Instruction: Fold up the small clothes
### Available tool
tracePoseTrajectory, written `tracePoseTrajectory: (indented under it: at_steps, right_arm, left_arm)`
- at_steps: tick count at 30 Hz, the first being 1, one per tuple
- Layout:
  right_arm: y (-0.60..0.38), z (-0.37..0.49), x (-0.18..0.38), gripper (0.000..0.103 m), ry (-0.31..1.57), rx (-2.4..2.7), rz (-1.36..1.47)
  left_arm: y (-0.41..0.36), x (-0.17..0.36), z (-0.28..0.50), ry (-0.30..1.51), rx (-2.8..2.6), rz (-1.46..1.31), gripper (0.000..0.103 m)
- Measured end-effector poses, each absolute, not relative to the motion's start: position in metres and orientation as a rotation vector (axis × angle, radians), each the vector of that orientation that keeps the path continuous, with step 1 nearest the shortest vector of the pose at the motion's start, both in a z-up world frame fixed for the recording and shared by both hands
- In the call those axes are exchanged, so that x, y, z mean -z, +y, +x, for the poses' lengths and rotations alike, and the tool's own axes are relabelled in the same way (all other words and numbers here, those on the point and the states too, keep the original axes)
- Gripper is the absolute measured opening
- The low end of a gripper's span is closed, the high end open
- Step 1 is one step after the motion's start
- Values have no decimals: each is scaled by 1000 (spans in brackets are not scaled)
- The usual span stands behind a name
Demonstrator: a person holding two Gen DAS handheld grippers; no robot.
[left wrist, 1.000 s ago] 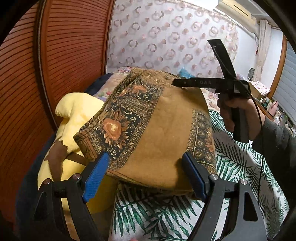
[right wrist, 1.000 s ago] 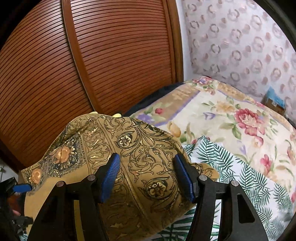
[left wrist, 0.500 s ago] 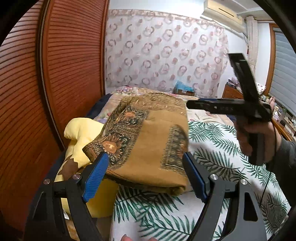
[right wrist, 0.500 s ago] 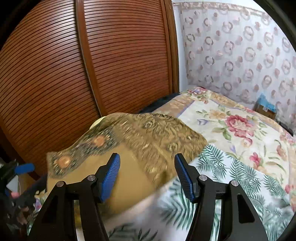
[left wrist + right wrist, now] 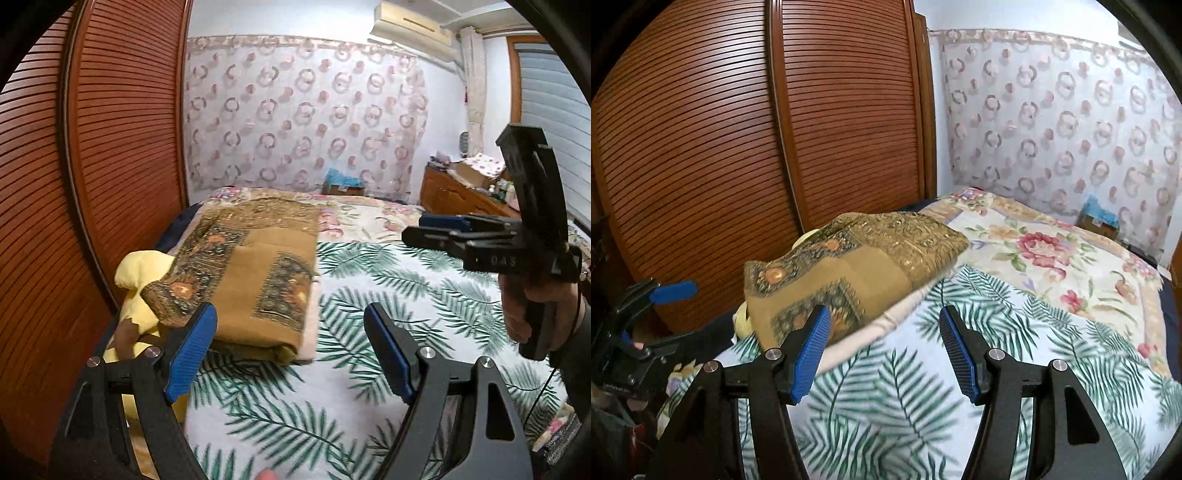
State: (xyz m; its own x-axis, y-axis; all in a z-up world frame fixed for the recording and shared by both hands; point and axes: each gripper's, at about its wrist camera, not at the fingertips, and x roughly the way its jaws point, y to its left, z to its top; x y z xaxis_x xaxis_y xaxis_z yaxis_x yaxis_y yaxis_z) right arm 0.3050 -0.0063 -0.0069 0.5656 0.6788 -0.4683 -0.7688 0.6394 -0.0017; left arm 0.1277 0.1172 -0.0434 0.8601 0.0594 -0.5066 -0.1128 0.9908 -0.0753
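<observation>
Left of centre in the left wrist view, the brown patterned cloth point(image 5: 258, 273) lies folded into a thick rectangle on top of a pale folded piece point(image 5: 308, 332), at the edge of the leaf-print bedspread point(image 5: 406, 314) beside the yellow plush point(image 5: 136, 273). In the right wrist view the same cloth point(image 5: 857, 266) sits at mid-left, in front of the slatted wooden doors point(image 5: 738, 129). Left gripper point(image 5: 290, 354): jaws spread wide, nothing between them, near the cloth's front edge but apart from it. Right gripper point(image 5: 882, 347): jaws spread, empty, hovering over the bedspread just in front of the cloth. Judgement: this item looks folded and stacked, so its fold is likely done. No unfolded garment shows in either view, so what remains cannot be told; possibly fetching the next piece. One corner of the cloth overhangs toward the plush; it may need squaring.
</observation>
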Motion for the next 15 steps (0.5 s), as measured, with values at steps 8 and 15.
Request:
tracePoseTrajectory:
  at_steps: [8, 15]
  right_arm:
    - [-36, 260, 9, 66, 434, -833, -195]
    - [-57, 228, 9, 67, 416, -815, -185]
  left_arm:
    - [102, 41, 110, 495, -123, -80, 85]
    - [109, 47, 101, 518, -142, -117, 85]
